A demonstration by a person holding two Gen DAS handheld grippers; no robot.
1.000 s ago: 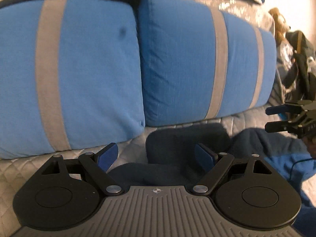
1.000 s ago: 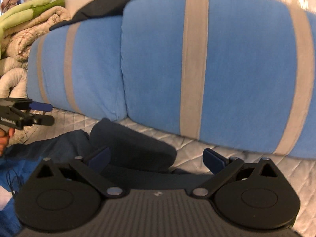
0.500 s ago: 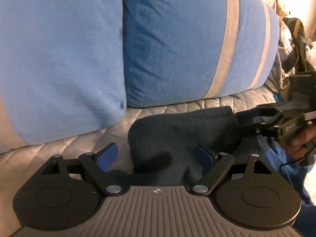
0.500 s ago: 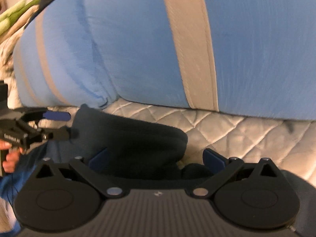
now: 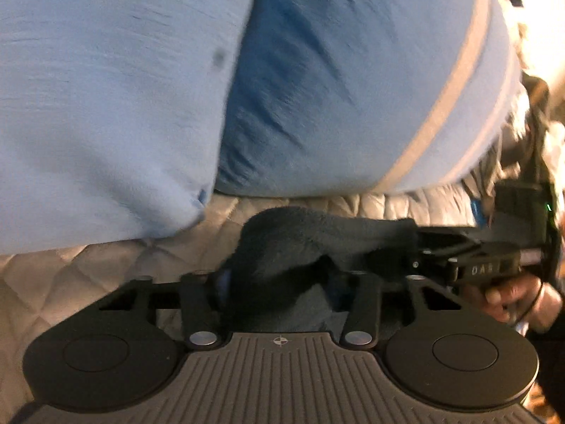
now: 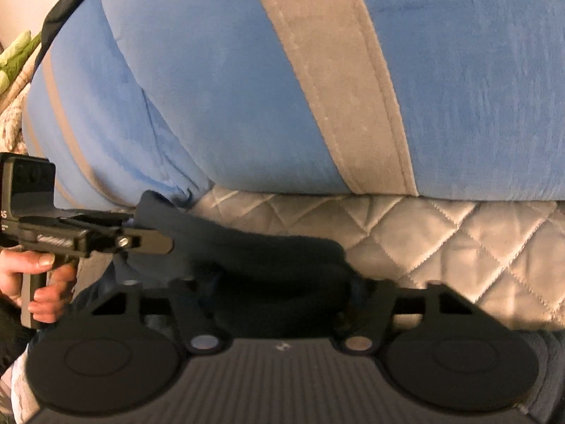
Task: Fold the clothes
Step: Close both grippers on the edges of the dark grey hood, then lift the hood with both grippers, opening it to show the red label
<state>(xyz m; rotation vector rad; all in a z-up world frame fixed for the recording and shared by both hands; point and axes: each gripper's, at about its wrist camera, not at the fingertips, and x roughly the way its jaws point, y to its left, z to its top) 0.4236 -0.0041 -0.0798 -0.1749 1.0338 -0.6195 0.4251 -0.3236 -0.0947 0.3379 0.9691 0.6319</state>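
Note:
A dark navy fleece garment [image 5: 310, 243] lies on the quilted bed cover, close under two blue pillows. My left gripper [image 5: 279, 282] has narrowed onto a bunched end of it, with cloth filling the gap between the fingers. My right gripper [image 6: 286, 291] is likewise closed in on the garment [image 6: 268, 258] at its other end. Each gripper shows in the other's view: the right one [image 5: 416, 247] at the garment's right edge, the left one [image 6: 152, 240] at its left edge. The blue pads are mostly hidden by cloth.
Two blue pillows with grey stripes [image 5: 335, 88] [image 6: 353, 70] stand just behind the garment. The beige quilted cover [image 6: 441, 243] spreads to the right and front. Folded blankets [image 6: 14, 56] are stacked at far left. Dark clutter [image 5: 536, 113] sits at far right.
Both grippers have moved forward and down onto the garment, and their fingers have closed from wide open onto the cloth. The pillows now loom much closer.

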